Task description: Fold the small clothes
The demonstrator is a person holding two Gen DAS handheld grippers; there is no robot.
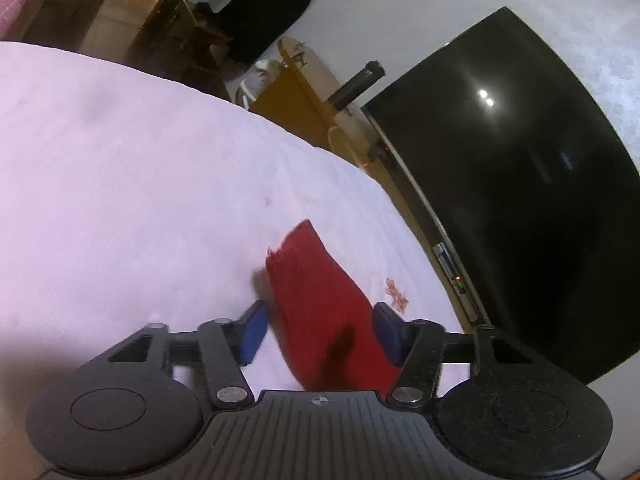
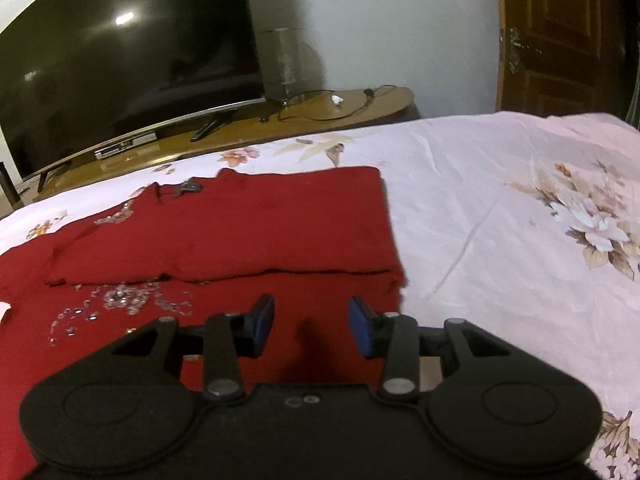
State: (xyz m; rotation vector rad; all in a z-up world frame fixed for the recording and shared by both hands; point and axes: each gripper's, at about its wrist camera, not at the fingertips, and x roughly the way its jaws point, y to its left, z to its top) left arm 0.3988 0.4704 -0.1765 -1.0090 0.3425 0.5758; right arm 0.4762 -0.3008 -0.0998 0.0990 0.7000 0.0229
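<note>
A dark red knit garment (image 2: 224,232) with sparkly beads lies on the white floral bedsheet (image 2: 500,208), its far part folded over toward me. My right gripper (image 2: 312,328) is open and empty, just above the garment's near right part. In the left wrist view a narrow red piece of the garment (image 1: 320,300) runs between the blue pads (image 1: 254,332) of my left gripper (image 1: 320,330), which is open around it without touching.
A large dark TV (image 2: 120,52) stands on a low wooden stand (image 2: 304,112) beyond the bed's far edge, with a lamp (image 2: 280,64) and cables beside it. A wooden door (image 2: 560,36) is at the right. The sheet spreads wide to the right.
</note>
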